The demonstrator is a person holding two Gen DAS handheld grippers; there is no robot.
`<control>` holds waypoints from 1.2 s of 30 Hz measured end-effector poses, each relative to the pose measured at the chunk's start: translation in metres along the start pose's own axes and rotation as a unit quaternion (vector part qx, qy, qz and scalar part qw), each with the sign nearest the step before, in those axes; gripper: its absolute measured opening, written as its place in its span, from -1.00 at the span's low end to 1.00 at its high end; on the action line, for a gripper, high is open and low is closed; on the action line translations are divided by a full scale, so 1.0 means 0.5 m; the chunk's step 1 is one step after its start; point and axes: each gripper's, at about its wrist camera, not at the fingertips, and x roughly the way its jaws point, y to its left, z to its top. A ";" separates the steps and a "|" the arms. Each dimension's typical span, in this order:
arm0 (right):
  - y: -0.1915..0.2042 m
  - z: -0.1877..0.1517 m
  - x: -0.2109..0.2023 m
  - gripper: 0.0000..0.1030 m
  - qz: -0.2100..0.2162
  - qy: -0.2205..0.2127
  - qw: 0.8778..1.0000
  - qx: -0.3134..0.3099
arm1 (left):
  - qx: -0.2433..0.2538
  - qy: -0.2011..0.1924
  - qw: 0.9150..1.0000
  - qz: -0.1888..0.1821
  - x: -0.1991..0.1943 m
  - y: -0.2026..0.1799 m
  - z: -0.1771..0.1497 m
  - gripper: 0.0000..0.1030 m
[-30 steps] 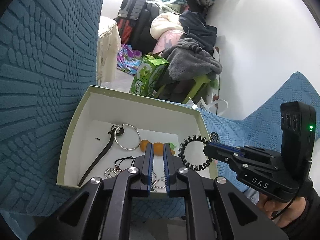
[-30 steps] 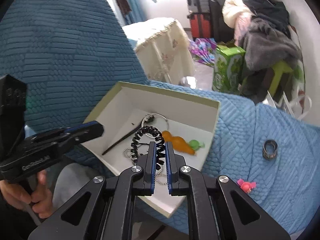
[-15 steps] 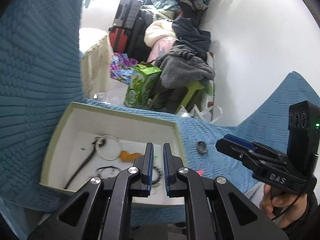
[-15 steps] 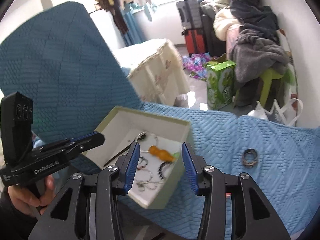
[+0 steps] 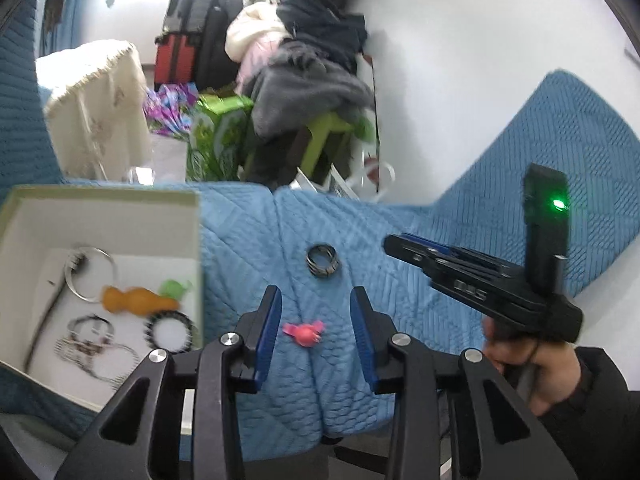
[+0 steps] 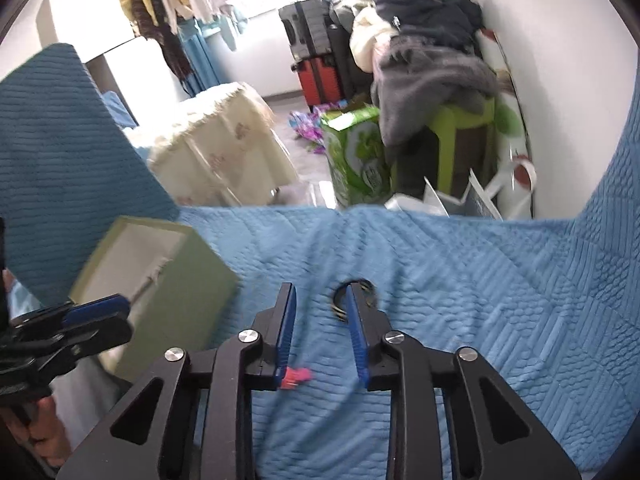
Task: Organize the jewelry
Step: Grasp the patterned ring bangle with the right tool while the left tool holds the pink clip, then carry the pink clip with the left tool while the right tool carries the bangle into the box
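A small pink charm (image 5: 304, 332) lies on the blue quilt (image 5: 248, 248), framed by the fingers of my left gripper (image 5: 316, 314), whose jaws are opening; the pads do not touch it. Beyond it lies a dark metal ring (image 5: 322, 266). In the right wrist view the ring (image 6: 354, 298) sits just past the right fingertip of my right gripper (image 6: 320, 314). Its jaws are closing with nothing between them, and the pink charm (image 6: 296, 376) is under its left finger. At the left, the white box (image 5: 100, 196) holds an orange gourd charm (image 5: 132, 300), a black coil band (image 5: 170, 330), a key ring and chains.
A person's hand (image 5: 516, 364) holds the right gripper (image 5: 396, 242) to the right of the ring. The box (image 6: 172, 284) stands left of the right gripper, with the left gripper (image 6: 116, 312) beside it. Beyond the quilt's far edge are a green carton (image 6: 356, 152), a stool and piled clothes.
Both grippers swung right, from over the box to over the quilt. The right one let the black coil band go into the box. The left jaws, shut before, now stand apart.
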 end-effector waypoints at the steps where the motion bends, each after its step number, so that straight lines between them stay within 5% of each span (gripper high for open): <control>1: -0.014 -0.007 0.014 -0.60 0.001 0.005 1.000 -0.001 | 0.002 0.005 1.000 -0.002 0.017 -0.009 -0.009 -0.31; 11: -0.063 -0.023 0.149 -0.65 0.022 0.052 0.998 -0.006 | -0.033 0.077 0.996 0.028 0.185 -0.019 -0.072 -0.37; 19: -0.079 -0.032 0.199 -0.65 0.015 0.050 0.999 -0.003 | -0.042 0.104 0.992 0.052 0.240 0.003 -0.092 -0.37; 25: -0.060 -0.036 0.202 -0.65 -0.001 0.045 0.998 -0.040 | -0.037 0.111 0.991 0.064 0.262 0.014 -0.098 -0.37; 32: -0.057 -0.040 0.186 -0.89 -0.012 0.044 0.998 -0.042 | -0.012 0.104 0.992 0.073 0.270 -0.003 -0.098 -0.38; 33: -0.058 -0.038 0.182 -0.89 -0.014 0.042 0.998 -0.039 | -0.011 0.105 0.992 0.069 0.273 -0.004 -0.098 -0.55; 36: -0.071 -0.035 0.158 -0.89 -0.022 0.039 0.999 -0.019 | -0.016 0.105 0.992 0.066 0.274 -0.005 -0.096 -0.55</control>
